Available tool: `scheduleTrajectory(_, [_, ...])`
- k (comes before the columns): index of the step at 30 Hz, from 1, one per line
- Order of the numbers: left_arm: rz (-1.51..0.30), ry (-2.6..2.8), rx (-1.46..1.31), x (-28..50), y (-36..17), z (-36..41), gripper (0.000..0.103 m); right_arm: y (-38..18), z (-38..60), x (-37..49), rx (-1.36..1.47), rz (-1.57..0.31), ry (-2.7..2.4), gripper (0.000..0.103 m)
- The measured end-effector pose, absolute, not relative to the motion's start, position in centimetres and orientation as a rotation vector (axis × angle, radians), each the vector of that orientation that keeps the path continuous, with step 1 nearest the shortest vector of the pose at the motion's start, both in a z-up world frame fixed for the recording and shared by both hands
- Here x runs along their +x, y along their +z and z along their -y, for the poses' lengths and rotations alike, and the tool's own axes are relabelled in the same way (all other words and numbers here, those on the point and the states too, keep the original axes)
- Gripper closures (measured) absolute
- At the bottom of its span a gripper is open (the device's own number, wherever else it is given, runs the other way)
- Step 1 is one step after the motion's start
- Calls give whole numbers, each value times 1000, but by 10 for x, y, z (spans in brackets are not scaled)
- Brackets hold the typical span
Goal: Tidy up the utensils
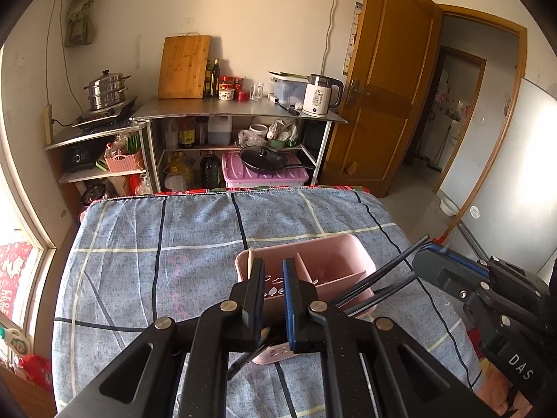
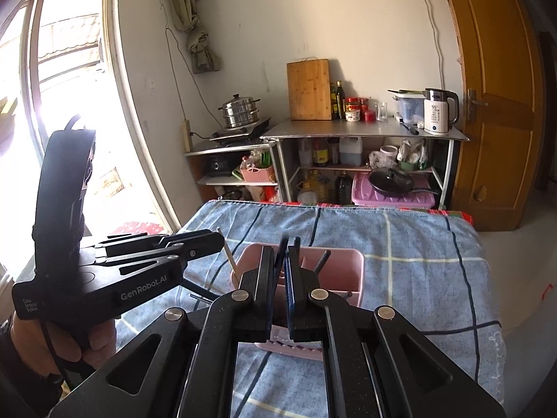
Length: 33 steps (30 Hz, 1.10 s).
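Directly below both tools (image 1: pixel 273 271) (image 2: pixel 280 261): pink caddy (image 1: pixel 334 254).

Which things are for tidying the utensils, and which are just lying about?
For the job: pink holder, wooden chopstick, black chopsticks, left gripper, right gripper.
Just lying about: kettle, cutting board, steamer pot, frying pan.

Daylight enters through the window (image 2: pixel 69 104) at 9 o'clock in the right wrist view, overexposed to white glare that washes out the frame and nearby gripper housing. The wall (image 1: pixel 261 10) is evenly and warmly lit, with a soft shadow beside the cutting board (image 1: pixel 183 67). Both views are sharp centrally, with strong fisheye curvature and dark vignetted corners.
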<state>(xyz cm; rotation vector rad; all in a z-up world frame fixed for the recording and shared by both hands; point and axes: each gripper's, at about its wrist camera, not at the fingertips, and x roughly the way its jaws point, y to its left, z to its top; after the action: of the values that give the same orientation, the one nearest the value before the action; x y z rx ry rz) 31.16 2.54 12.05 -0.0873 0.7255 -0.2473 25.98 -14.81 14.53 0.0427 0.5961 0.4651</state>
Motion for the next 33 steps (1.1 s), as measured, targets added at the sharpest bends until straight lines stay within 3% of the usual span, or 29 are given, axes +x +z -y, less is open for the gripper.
scheduleTrajectory(15, [-621, -246, -99, 254, 150, -33, 90, 167, 164, 220, 35, -524, 452, 88])
scheduleTrajectory(18, [-597, -248, -96, 234, 151, -32, 83, 167, 168, 204, 26, -511, 449, 81])
scheduleTrajectory(33, [-553, -219, -79, 140, 118, -18, 80, 144, 178, 135, -29, -482, 429, 74])
